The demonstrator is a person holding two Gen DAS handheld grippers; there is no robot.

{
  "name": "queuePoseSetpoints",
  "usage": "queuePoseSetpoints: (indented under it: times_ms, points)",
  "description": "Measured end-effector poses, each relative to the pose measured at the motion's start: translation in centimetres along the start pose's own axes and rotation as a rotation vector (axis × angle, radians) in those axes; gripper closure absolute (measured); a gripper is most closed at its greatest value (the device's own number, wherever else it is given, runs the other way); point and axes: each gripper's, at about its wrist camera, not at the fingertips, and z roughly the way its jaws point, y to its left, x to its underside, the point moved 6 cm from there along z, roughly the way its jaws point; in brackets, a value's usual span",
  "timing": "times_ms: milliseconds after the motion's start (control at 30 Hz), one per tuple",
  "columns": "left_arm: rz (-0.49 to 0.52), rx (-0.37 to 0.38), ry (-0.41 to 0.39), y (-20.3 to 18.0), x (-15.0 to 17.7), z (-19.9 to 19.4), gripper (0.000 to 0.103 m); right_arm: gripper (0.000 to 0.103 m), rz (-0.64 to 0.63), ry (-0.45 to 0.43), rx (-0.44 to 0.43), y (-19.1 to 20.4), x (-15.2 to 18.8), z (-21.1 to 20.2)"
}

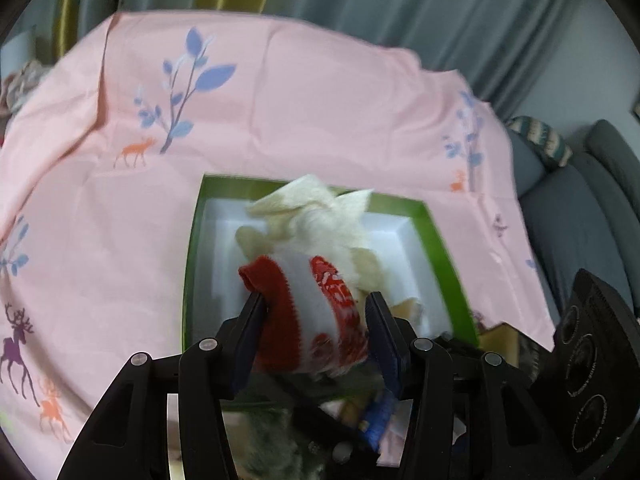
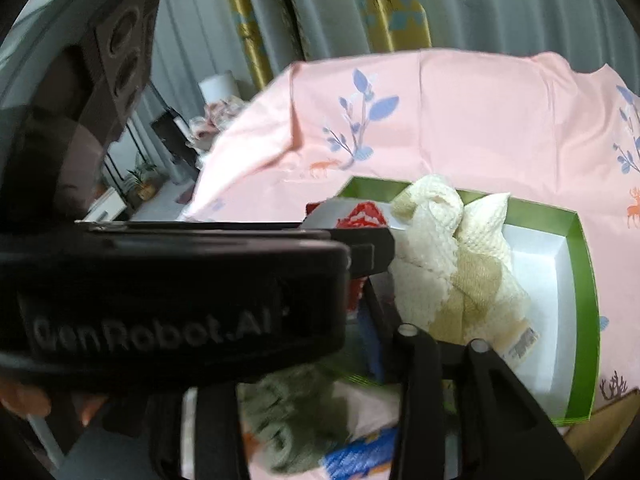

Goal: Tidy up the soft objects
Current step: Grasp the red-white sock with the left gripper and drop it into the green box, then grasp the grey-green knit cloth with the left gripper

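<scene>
A red-and-white knitted piece (image 1: 316, 312), bundled with a cream waffle cloth (image 1: 316, 216), is seen over the white inside of the green-rimmed box (image 1: 440, 240), which lies on the pink printed sheet (image 1: 280, 100). The bundle sits between the jaws of the left gripper (image 1: 316, 316), which stand about half apart; whether the pads press on it cannot be told. The right gripper (image 2: 380, 308) is largely hidden behind the left device, so its state cannot be told. The placing step is judged in hand; next, a clean withdrawal upward is called for, then the grey-green soft item (image 2: 288, 412) nearby.
</scene>
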Motion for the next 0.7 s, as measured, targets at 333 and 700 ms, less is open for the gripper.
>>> queuePoseSetpoints:
  times_ms: [333, 700]
  points:
    - [-0.042, -0.108, 0.021, 3.4, 0.1, 0.7, 0.005, 0.023, 0.011, 0.023, 0.113, -2.6, 1.1, -1.2]
    - [-0.064, -0.040, -0.049, 5.0, 4.3, -5.6, 0.005, 0.058, -0.280, 0.116, -0.045, 4.0, 7.5, -3.5]
